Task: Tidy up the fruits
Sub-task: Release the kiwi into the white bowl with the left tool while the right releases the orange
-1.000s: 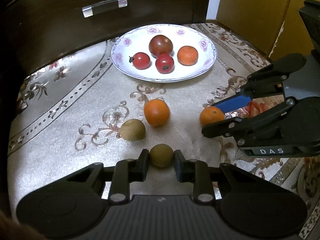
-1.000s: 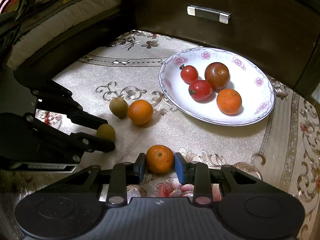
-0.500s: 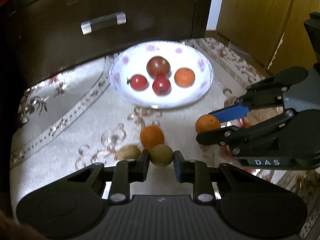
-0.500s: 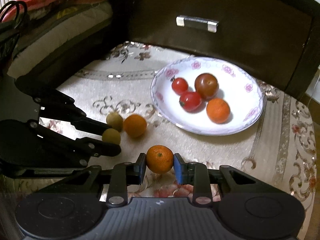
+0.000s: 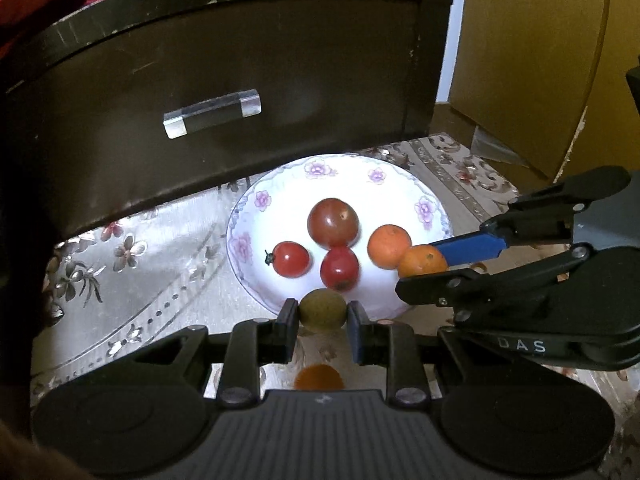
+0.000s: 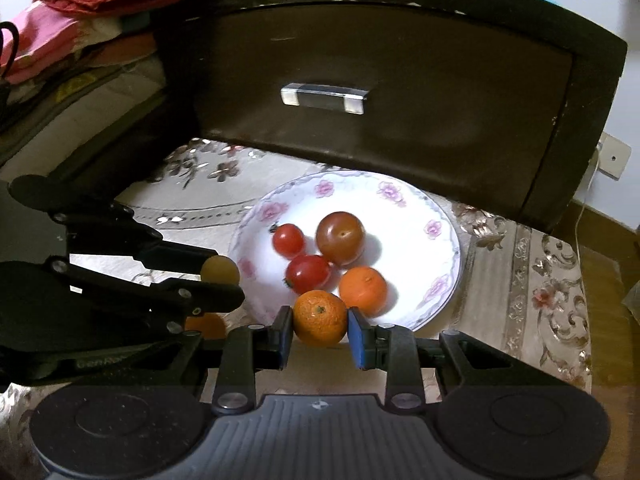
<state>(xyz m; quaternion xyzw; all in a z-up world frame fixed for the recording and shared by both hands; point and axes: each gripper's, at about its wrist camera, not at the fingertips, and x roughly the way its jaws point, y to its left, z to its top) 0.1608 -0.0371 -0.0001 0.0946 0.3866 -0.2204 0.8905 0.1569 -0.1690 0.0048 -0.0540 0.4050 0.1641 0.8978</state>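
Left wrist view: left gripper (image 5: 322,316) clamped on a small green-brown fruit (image 5: 322,313), pads pressing both sides, low centre of frame. Fruit sits in front of the near rim of the white floral plate (image 5: 256,204); can't tell whether it's over the rim or short of it. Plate is mid-frame and holds a large dark red tomato (image 5: 333,222), two small red tomatoes (image 5: 291,259) (image 5: 339,268) and an orange (image 5: 389,246). Right gripper (image 5: 430,266) comes in from the right edge, pinching a second orange (image 5: 422,261) at the plate's right rim, just beside the plated orange. Another orange (image 5: 319,377) lies blurred on the patterned cloth (image 5: 132,280), bottom centre behind the fingers. Dark drawer front (image 5: 240,80) with a clear handle (image 5: 212,113) fills the upper frame.

Right wrist view: right gripper (image 6: 320,322) closed on its orange (image 6: 320,318), low centre, overlapping the plate's (image 6: 440,216) near edge and right next to the plated orange (image 6: 363,290). Left gripper (image 6: 222,280) enters from the left, holding the green-brown fruit (image 6: 220,270) at the plate's left rim. Loose orange (image 6: 206,326) partly visible below it, lower left, on the cloth (image 6: 540,280).
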